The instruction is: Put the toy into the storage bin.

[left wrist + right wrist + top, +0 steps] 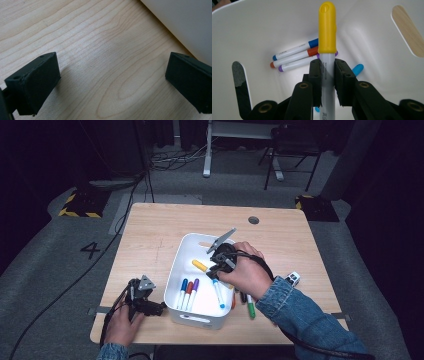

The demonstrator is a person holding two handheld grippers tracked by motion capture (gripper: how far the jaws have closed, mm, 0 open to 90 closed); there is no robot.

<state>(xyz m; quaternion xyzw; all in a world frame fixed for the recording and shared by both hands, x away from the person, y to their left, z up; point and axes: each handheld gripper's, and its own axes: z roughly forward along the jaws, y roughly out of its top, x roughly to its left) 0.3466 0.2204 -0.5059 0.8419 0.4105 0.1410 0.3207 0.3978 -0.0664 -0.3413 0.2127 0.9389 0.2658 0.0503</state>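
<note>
The yellow-capped marker is standing up between the jaws of the right gripper, which are pinching its white barrel just below the cap, in the middle of the right gripper view. In the high view that marker is hanging over the inside of the white bin at the centre of the frame, with the right gripper reaching in from the right. Lying on the bin floor toward the lower left are a blue marker, an orange marker and a purple marker side by side, and a light-blue marker a little to their right. A green marker is lying on the table just right of the bin. At lower left the left gripper is resting on the wood, its jaws spread wide around nothing.
</note>
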